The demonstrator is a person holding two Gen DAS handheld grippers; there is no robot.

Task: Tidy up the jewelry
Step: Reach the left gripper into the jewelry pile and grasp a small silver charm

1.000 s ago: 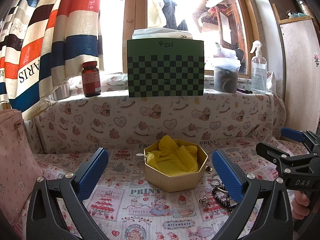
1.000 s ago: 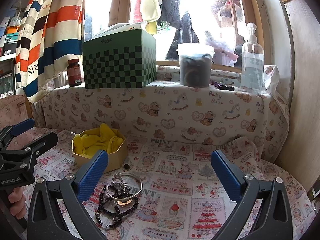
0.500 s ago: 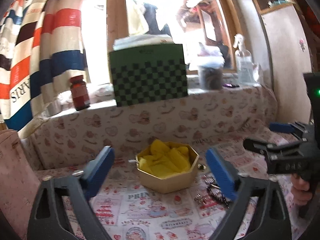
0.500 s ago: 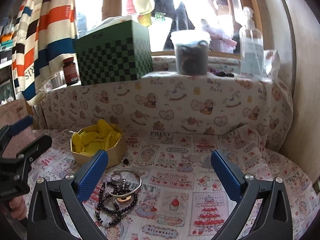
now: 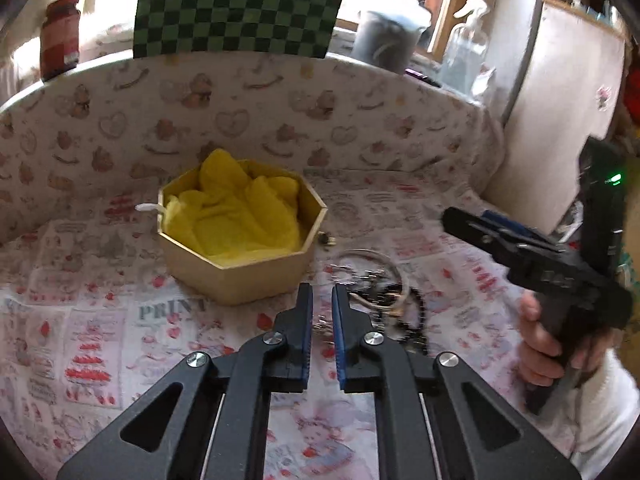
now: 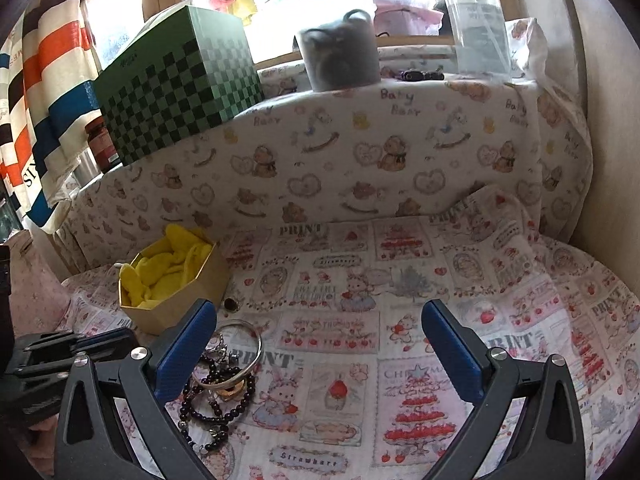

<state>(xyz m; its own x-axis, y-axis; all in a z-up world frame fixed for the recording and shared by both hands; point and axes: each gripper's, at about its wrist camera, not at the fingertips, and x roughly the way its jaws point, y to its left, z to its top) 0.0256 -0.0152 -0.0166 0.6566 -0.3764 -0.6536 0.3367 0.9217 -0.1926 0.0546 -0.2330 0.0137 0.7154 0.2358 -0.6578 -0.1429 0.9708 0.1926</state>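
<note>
A gold hexagonal box [image 5: 240, 268] lined with yellow cloth [image 5: 236, 216] sits on the printed cloth; it also shows in the right wrist view [image 6: 176, 304]. A jewelry pile lies to its right: a silver bangle [image 6: 250, 340], dark bead bracelets [image 6: 218, 404] and small chain pieces [image 5: 376, 284]. A small dark ring [image 6: 231, 304] lies by the box. My left gripper [image 5: 322, 296] is nearly shut with a narrow gap, low over the near edge of the pile, nothing between its pads. My right gripper [image 6: 320, 324] is wide open and empty, right of the pile.
A cloth-covered ledge behind carries a green checkered box [image 6: 176, 84], a brown jar [image 5: 60, 36], a grey tub [image 6: 340, 56] and a spray bottle [image 6: 476, 20]. A striped curtain [image 6: 48, 72] hangs at left. A wooden panel [image 5: 556, 112] stands at right.
My left gripper has closed from wide open to nearly shut and dropped forward toward the jewelry pile. My right gripper tilted down slightly and stays open.
</note>
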